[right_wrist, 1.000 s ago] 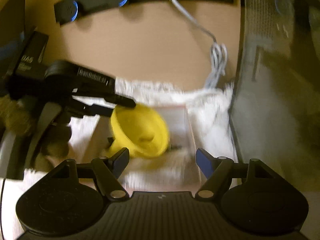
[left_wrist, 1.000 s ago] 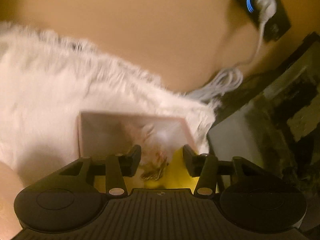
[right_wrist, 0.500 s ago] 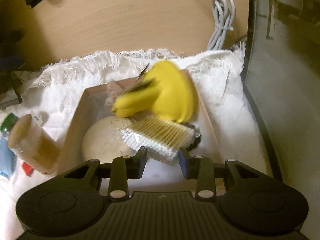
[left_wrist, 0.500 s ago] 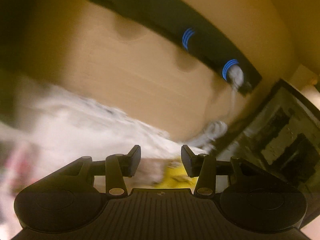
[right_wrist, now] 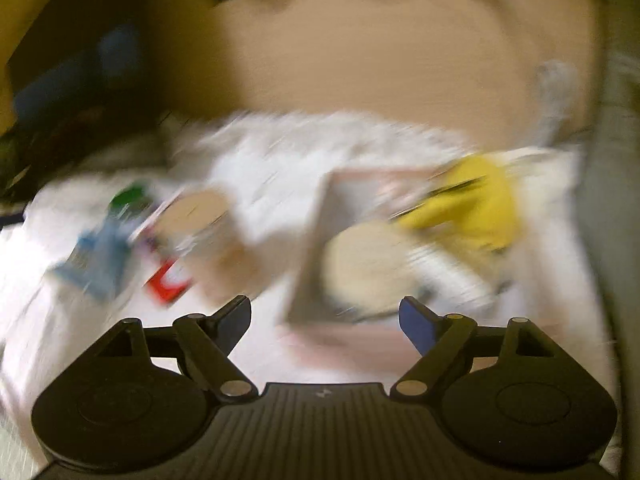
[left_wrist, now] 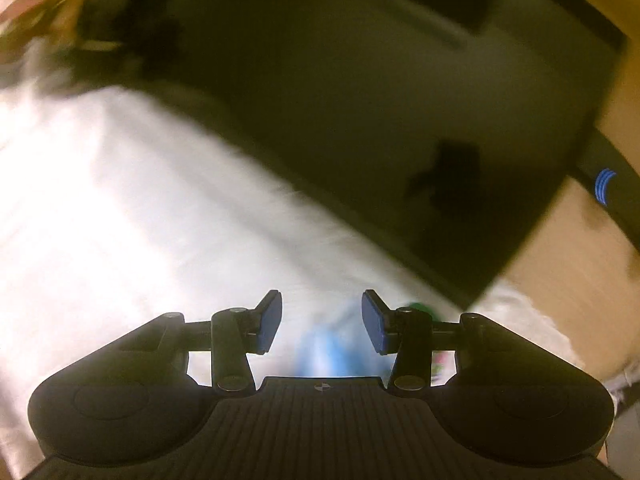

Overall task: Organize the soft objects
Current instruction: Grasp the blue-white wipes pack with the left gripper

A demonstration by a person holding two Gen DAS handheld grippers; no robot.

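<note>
The right wrist view is motion-blurred. A pale open box [right_wrist: 308, 264] sits on a white fluffy cloth [right_wrist: 280, 152]. In the box lie a yellow soft item [right_wrist: 480, 208], a cream round item [right_wrist: 368, 256] and a white bundle of cotton swabs [right_wrist: 448, 276]. My right gripper [right_wrist: 324, 308] hangs just before the box's near left corner; its jaws are opening wide with nothing between them. My left gripper [left_wrist: 320, 300] stands open and empty over the cloth [left_wrist: 120, 208], above a blurred blue item [left_wrist: 320, 352] and a green cap [left_wrist: 416, 308].
Left of the box lie a blue packet [right_wrist: 96, 256], a green-capped item [right_wrist: 128, 196], a tan jar [right_wrist: 200, 216] and a red piece [right_wrist: 168, 284]. A dark panel [left_wrist: 360, 100] rises behind the cloth. A black power strip [left_wrist: 608, 192] lies on the wooden desk [right_wrist: 360, 60].
The right gripper let go of the cotton swab bundle in the box, widened and drew back to the left. The left gripper swung away from the box, over the cloth to the blue item.
</note>
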